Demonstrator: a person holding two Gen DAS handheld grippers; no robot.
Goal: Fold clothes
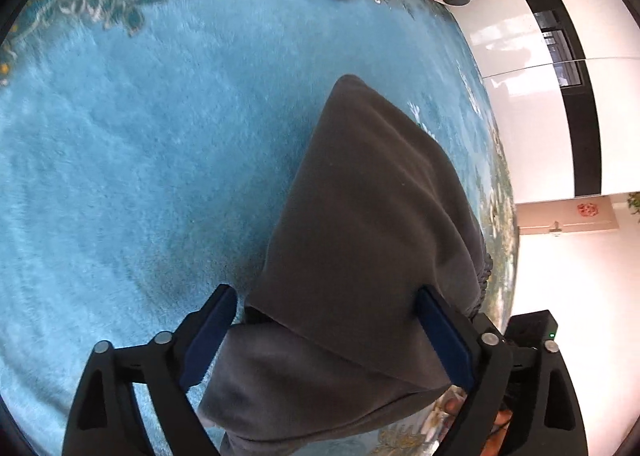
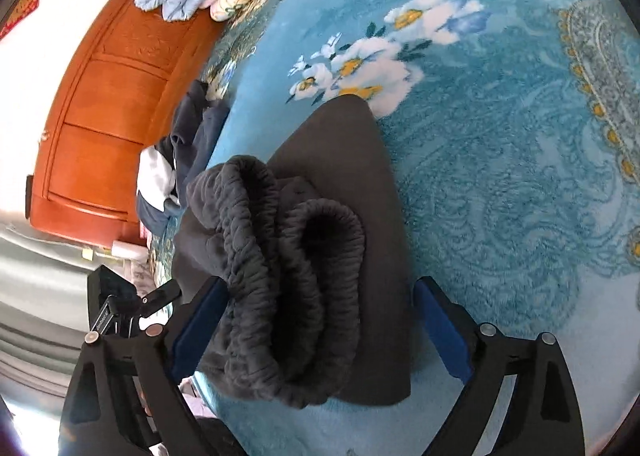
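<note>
Blue blanket (image 2: pixel 500 176): folded grey trousers (image 2: pixel 320 216), clothes pile (image 2: pixel 188 144) nearby.

Dark grey trousers (image 2: pixel 340 176) on turquoise blanket (image 2: pixel 500 176) with white-yellow flowers (image 2: pixel 360 60)

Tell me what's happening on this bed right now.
A person is folding a dark grey pair of sweatpants on a blue floral blanket, with a handheld gripper in each hand. The left gripper and right gripper both straddle the folded garment with their jaws wide open, gripping nothing. The elastic waistband lies bunched on top. More clothes wait at the blanket's edge.
</note>
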